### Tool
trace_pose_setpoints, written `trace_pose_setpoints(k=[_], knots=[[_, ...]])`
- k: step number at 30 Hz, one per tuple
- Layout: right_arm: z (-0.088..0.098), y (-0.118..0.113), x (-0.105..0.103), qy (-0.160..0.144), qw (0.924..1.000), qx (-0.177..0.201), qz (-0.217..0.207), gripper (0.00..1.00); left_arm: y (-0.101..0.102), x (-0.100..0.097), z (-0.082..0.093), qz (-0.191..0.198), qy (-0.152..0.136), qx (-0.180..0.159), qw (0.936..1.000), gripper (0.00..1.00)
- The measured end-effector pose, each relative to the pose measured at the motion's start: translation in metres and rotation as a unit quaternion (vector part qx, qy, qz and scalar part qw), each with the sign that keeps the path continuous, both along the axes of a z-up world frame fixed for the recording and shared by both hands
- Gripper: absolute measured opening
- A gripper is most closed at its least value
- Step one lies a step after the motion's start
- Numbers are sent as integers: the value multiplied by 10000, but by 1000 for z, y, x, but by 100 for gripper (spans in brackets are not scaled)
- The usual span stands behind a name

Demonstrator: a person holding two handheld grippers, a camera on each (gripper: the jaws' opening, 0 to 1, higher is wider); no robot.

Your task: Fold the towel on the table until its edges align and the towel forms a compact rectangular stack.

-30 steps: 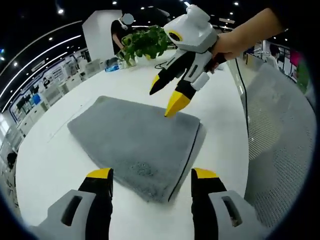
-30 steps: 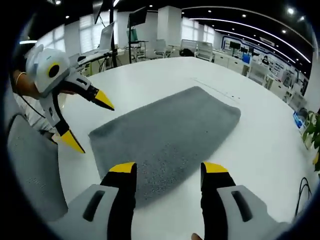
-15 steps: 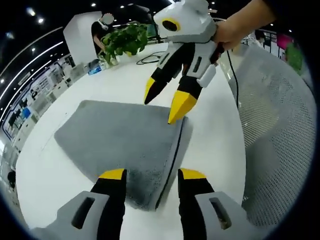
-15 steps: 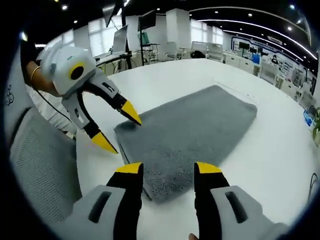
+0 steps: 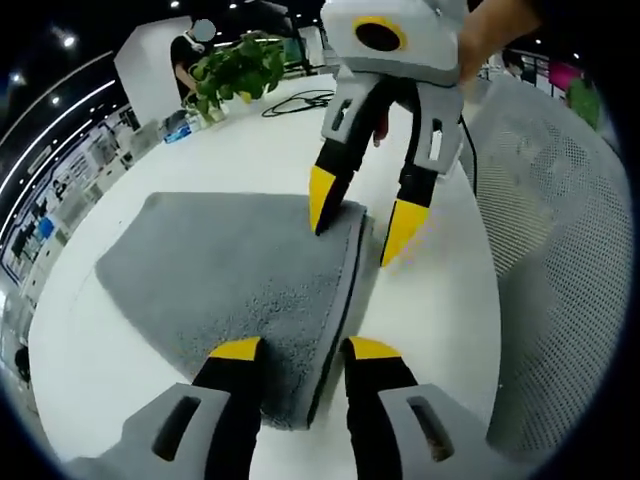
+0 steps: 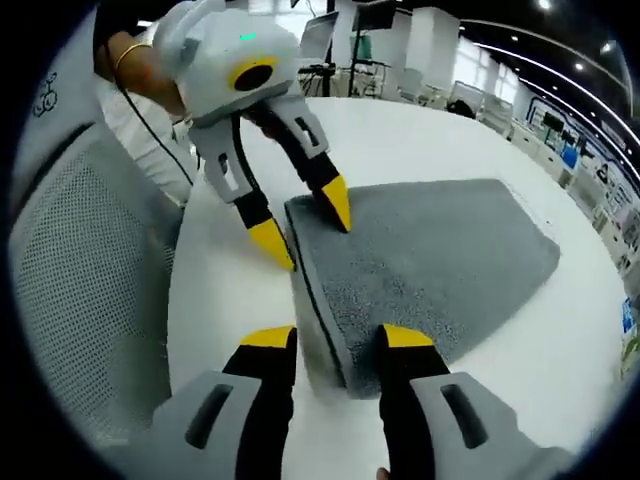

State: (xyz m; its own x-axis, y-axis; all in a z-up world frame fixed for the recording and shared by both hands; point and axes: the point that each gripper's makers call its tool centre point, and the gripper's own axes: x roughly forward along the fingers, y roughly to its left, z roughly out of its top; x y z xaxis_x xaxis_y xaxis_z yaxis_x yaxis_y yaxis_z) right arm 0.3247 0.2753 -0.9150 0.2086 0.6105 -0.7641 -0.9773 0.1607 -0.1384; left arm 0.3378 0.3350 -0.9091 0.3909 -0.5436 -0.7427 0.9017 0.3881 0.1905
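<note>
The white table (image 5: 440,300) runs wide and bare around the work, and on it lies the grey towel (image 5: 220,270), already doubled over, with a dark seam running down its near long edge. It sits flat in the middle of the tabletop, the mesh back of a chair (image 6: 90,290) just off the table's rim beside it.

It looks a soft, thick-piled thing, light and floppy; I'd expect it to sag and drag rather than hold any shape, and the layers could slide on each other if only the top one is caught. The sensible place to take it is at the two corners of that seamed edge, pinching both layers together.

That is where both tools are. The left gripper (image 5: 296,352) straddles one corner with its jaws parted, a yellow tip either side of the folded edge. The right gripper (image 6: 338,342) does the same at the other corner, also parted and not yet closed on anything. In each view the other tool shows across the towel, one tip over the cloth and one over bare table.

Whether any tip is actually pressing the pile or only hovering, I can't tell. The towel's underside and how many layers it has are hidden. A potted plant (image 5: 240,70) and a black cable (image 5: 300,100) sit at the table's far end.
</note>
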Motion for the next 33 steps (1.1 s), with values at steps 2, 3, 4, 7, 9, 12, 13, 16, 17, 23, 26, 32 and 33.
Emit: trace_pose_setpoints(k=[2,3,4,7,9,12,13,16,17,23,26,32,33], knots=[[-5,0,0,-78,9998,-137,157,31,-1,1,0,0,30,0,10000,30],[-6,0,0,-86,9997,-131,170,31,-1,1,-1,24,65,9,10000,29],[-4,1,0,-87,9998,-94,162,31,-1,0,-1,-3,74,20,10000,29],[-4,-1,5,-46,10000,-51,9,24,0,1,-3,-28,254,-36,9997,29],[-3,-2,6,-77,9999,-58,41,21,1,5,-4,-61,297,-35,9995,26],[-2,-1,6,-41,9999,-80,59,19,-1,7,-4,-187,283,15,9994,24],[-2,-2,7,-56,9999,-110,60,17,-1,6,-4,-213,284,31,9994,24],[-4,-1,11,-28,9998,-178,23,13,-2,5,-4,-319,226,77,9992,22],[-4,-2,13,-67,9997,-217,55,12,-3,9,-3,-439,20,180,9989,20],[-5,0,19,155,9992,-357,46,8,-6,10,-4,-638,-91,539,9965,13],[-5,0,20,261,9992,-309,-3,8,-7,12,-1,-725,-135,649,9952,10],[-6,1,21,305,9992,-223,-150,7,-5,10,0,-865,-250,764,9930,8],[-6,2,21,403,9987,-213,-207,7,-5,9,0,-870,-254,762,9930,8]])
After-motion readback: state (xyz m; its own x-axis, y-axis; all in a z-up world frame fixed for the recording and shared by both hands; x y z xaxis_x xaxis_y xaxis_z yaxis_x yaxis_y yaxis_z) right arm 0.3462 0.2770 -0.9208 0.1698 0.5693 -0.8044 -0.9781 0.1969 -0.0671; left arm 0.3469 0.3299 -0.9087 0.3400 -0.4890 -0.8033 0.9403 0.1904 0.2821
